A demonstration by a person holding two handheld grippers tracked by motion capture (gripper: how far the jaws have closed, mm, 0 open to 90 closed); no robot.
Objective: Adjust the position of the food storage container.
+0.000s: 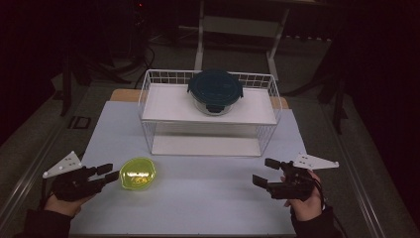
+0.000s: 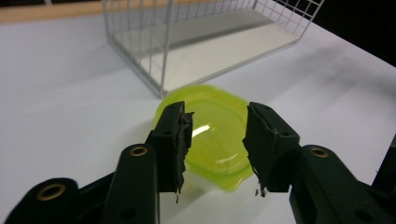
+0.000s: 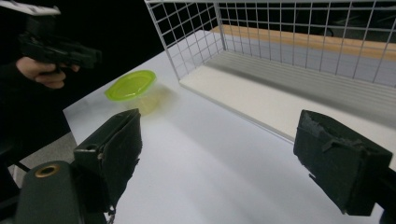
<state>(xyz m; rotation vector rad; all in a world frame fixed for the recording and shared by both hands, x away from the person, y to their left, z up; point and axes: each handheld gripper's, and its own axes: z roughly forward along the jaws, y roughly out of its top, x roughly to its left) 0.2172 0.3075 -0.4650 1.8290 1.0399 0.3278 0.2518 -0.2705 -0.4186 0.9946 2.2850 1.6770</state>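
The yellow-green bowl (image 2: pixel 212 135) is glossy translucent plastic. The rack (image 1: pixel 210 110) is white-coated wire with smooth matt shelves. The tabletop (image 1: pixel 208 193) is smooth, matt white, wood-toned along its far edge. The gripper pads (image 2: pixel 181 140) look rough and frayed.

one yellow-green bowl (image 1: pixel 137 173) at eight o'clock, one white wire rack (image 1: pixel 148 99) at twelve o'clock, one lidded round container (image 1: pixel 215 90) on it, two grippers: left gripper (image 1: pixel 110 172), right gripper (image 1: pixel 266 172).
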